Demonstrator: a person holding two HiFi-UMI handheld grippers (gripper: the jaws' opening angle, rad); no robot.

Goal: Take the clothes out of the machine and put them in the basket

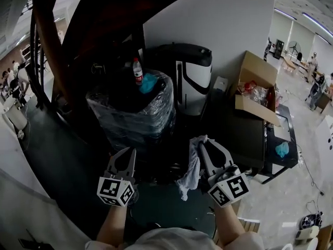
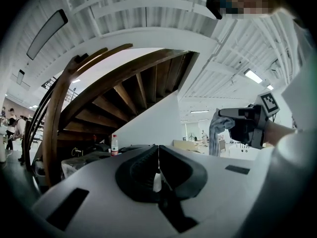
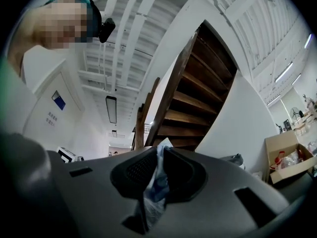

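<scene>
My right gripper (image 1: 202, 141) is shut on a pale grey-white cloth (image 1: 190, 172) that hangs from its jaws down past its left side. In the right gripper view the cloth (image 3: 156, 182) is pinched between the dark pads, and a corner sticks out above the tips. My left gripper (image 1: 130, 151) is held level beside it, to the left, shut with nothing in it; in its own view the jaws (image 2: 158, 150) meet at the tips. The left gripper view also catches the right gripper (image 2: 229, 117) with the cloth (image 2: 216, 139) dangling from it.
Ahead stands a black bin wrapped in plastic film (image 1: 134, 111), with a water bottle (image 1: 138, 71) on it. Behind it is a black-and-white machine (image 1: 191, 74). An open cardboard box (image 1: 256, 87) sits on a dark table (image 1: 244, 134) to the right. A wooden staircase (image 2: 124, 90) rises overhead.
</scene>
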